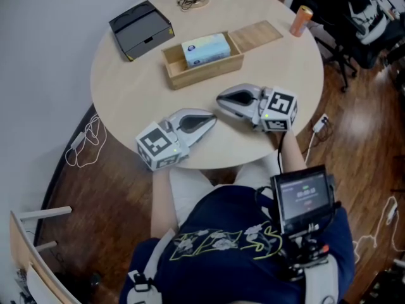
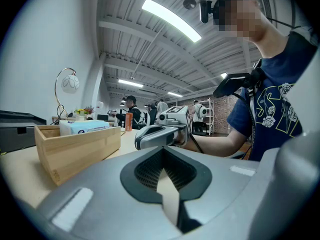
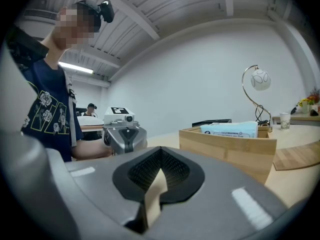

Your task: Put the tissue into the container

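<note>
Round pale wooden table (image 1: 126, 94), seen from above. We note both grippers lying on it near the person's edge, tips angled toward each other and a short gap apart.

Left gripper (image 1: 212, 120): in its own view we see the jaws pressed together with nothing between them, only a sliver of tabletop showing below the pads. Marker cube at its rear hangs over the table's rim.

Right gripper (image 1: 220, 97): jaws likewise closed on nothing. Its body rests flat, tips pointing to the left of the head view.

Tissue pack (image 1: 205, 49): pale blue, lying inside the wooden container (image 1: 190, 76), toward its right half. The pack's top rises a little above the container walls, as we see in both gripper views. Neither gripper touches it.

The container is an open rectangular box beyond the grippers, near the table's middle. Its flat wooden lid (image 1: 256, 35) lies on the table touching the box's right end.

Other items we log: a black box (image 1: 140, 29) to the far left of the container, an orange can (image 1: 301, 21) upright at the far right edge, a lamp (image 3: 258, 79) with a curved arm and round shade at the far side.

The person sits at the near edge, with a small screen (image 1: 304, 198) mounted at the chest.
</note>
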Demonstrator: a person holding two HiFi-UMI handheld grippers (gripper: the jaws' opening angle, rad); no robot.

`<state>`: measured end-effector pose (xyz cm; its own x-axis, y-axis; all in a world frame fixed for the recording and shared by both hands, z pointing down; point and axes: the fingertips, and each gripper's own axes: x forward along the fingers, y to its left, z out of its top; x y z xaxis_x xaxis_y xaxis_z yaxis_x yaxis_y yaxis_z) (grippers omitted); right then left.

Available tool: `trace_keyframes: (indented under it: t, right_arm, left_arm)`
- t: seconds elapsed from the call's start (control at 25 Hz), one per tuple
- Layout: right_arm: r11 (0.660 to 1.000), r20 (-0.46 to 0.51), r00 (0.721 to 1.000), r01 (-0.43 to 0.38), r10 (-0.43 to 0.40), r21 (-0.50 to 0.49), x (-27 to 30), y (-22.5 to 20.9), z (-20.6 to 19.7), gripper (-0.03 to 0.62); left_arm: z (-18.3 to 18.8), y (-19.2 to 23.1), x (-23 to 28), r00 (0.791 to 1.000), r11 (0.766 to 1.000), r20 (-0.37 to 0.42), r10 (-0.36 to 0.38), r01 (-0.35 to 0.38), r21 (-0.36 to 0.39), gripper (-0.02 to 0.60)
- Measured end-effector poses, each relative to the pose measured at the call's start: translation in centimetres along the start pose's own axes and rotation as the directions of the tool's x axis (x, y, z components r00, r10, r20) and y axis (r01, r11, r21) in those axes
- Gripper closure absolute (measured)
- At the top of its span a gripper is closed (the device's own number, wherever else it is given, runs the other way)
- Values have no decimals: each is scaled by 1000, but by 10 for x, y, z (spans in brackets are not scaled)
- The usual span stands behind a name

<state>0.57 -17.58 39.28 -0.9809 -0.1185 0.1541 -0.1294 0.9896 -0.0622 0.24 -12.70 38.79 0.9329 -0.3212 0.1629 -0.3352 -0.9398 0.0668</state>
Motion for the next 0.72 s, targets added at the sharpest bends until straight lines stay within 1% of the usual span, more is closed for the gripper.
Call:
trace_keyframes:
  t: [0.16,0.36,0.72]
  right_arm:
    - [1000,-7,1000,-4,4,-3,-1,1,-2,580]
    - [1000,-5,1000,-25,25,-4,1,5,0,580]
    - [1000,1,1000,-26,26,-3,1,5,1,580]
  left_arm:
    - [3,-4,1,1000,1000,14,-20,20,-1,578]
    - [-1,-1,0,1000,1000,5,-12,12,0,578]
    - [1,-1,-1,1000,1000,-8,-5,5,1,578]
